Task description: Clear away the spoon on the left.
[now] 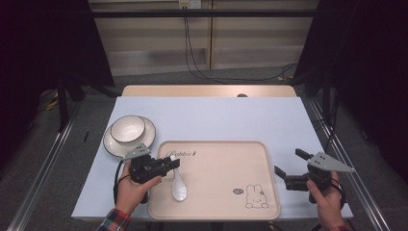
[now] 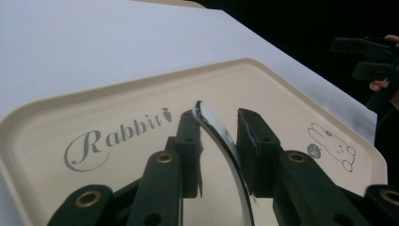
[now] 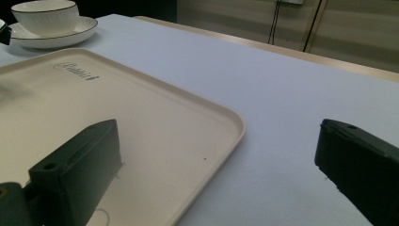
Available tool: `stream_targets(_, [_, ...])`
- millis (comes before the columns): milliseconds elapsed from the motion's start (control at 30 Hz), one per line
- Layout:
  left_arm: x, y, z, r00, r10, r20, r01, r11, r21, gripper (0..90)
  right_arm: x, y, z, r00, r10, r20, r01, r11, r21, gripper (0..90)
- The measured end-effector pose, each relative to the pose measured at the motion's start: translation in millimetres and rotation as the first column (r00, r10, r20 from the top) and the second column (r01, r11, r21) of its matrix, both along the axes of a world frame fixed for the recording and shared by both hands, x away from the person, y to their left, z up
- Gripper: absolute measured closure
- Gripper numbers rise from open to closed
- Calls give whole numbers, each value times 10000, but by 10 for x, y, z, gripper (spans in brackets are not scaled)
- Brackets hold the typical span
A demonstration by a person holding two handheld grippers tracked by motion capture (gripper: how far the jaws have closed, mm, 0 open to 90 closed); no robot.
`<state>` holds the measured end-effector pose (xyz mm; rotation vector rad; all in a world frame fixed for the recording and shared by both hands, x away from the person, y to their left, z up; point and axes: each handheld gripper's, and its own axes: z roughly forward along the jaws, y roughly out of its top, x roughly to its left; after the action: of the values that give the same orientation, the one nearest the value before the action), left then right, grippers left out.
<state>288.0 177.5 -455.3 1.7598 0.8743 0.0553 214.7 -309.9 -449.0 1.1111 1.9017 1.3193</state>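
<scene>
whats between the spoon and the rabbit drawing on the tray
Nothing: in the high view the stretch of tray between the spoon and the rabbit drawing is bare, apart from a small round mark beside the rabbit.

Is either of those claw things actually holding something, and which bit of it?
Yes. The left gripper holds the white spoon by its handle, with the bowl end lying on the tray. The right gripper is open and holds nothing.

Sleeve: red-and-blue plaid cuff (image 1: 113, 220), lower left of frame
Grippers: black, two-jawed (image 1: 173, 163), (image 1: 287, 165)
Top plates: grey, three-cornered (image 1: 330, 162)
Screws: brass-coloured (image 2: 164, 157)
Cable: black (image 1: 117, 179)
</scene>
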Motion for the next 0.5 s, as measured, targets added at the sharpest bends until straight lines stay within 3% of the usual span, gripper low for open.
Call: stream_targets(500, [78, -50, -80, 9993, 200, -316, -191, 9994, 271, 682, -1, 8, -11, 10000, -6, -66, 6, 10000, -94, 7])
